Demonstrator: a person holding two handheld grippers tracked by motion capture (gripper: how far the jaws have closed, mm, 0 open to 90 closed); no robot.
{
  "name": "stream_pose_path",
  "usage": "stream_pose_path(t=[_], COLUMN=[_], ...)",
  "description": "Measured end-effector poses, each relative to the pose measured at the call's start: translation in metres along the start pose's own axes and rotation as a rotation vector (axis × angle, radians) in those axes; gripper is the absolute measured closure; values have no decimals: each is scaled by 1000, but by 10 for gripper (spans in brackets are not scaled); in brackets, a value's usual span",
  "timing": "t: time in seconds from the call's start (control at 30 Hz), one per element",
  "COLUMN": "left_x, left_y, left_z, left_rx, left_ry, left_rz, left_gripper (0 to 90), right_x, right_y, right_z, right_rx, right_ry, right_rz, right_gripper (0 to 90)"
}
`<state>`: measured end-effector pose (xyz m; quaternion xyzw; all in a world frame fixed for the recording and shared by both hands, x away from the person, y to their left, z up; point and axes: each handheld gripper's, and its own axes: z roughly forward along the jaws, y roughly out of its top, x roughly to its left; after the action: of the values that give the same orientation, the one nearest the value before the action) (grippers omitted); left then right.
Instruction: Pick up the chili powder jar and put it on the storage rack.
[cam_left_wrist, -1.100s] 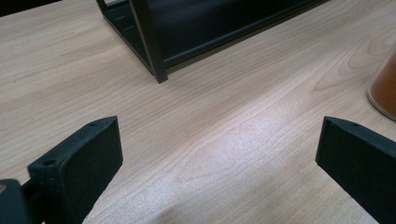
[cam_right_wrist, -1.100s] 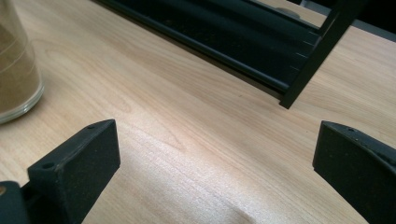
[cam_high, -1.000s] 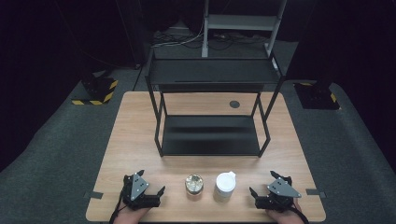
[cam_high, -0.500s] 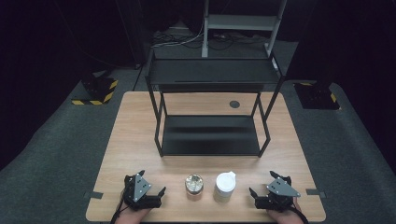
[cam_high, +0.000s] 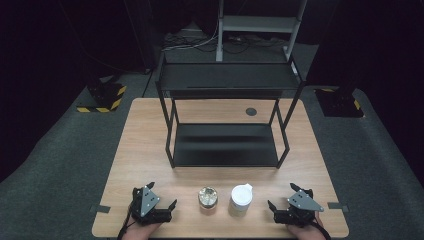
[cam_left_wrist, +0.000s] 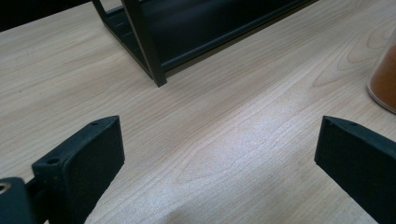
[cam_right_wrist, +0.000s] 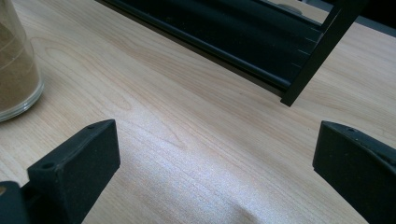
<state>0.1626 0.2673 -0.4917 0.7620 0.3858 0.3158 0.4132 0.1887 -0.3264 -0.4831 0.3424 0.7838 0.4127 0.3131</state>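
Two jars stand side by side near the table's front edge. The one with a metal lid (cam_high: 207, 196) holds an orange-brown powder; its side (cam_left_wrist: 385, 79) shows at the right edge of the left gripper view. The white-lidded jar (cam_high: 241, 198) holds a tan powder, its glass (cam_right_wrist: 14, 70) at the left of the right gripper view. My left gripper (cam_high: 159, 199) rests left of the jars, jaws wide apart over bare wood. My right gripper (cam_high: 284, 196) rests right of them, open too, nothing between its jaws.
A black two-tier metal rack (cam_high: 225, 145) stands mid-table beyond the jars; its lower shelf and front legs (cam_left_wrist: 144, 46) (cam_right_wrist: 317, 51) appear ahead of both grippers. A dark round mark (cam_high: 251, 111) lies behind it. The wooden table (cam_high: 145, 145) has dark floor around it.
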Motion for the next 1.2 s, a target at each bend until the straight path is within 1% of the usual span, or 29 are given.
stream_pose_path(t=[0.27,0.3,0.33,0.37,0.4,0.43,0.6,0.73,0.97,1.0,1.03,1.1,1.2], left_x=[1,1,1,3,3,4,4,2,0,0,0,-1,-3], left_y=[0,0,0,-1,-1,-1,-1,0,4,4,5,5,8], left_z=[-1,-2,-2,-4,-4,-5,-15,-21,-29,-30,-31,-32,-33], left_rx=[4,3,3,-4,-4,-15,-78,-117,-147,-159,-164,-179,-195], left_ry=[3,3,3,1,1,0,-9,-12,-4,-7,-8,-18,-36], left_rz=[-9,-19,-19,-31,-31,-40,-51,-63,-66,-75,-73,-82,-70], left_gripper=[11,10,10,10,10,10,4,3,4,4,4,4,4], right_x=[-2,-2,-2,-2,-2,-2,-3,-3,-2,-2,-2,-2,-2], right_y=[0,1,1,1,1,1,1,1,1,1,1,1,1], right_z=[0,0,1,1,1,1,1,1,1,1,1,1,1], right_rx=[2,3,5,6,6,7,8,7,5,5,5,6,6], right_ry=[7,8,9,10,10,11,13,13,11,11,10,9,10], right_rz=[6,6,6,5,5,3,2,4,-2,-3,-4,-5,-5], right_gripper=[0,0,0,0,0,0,0,0,0,0,0,0,0])
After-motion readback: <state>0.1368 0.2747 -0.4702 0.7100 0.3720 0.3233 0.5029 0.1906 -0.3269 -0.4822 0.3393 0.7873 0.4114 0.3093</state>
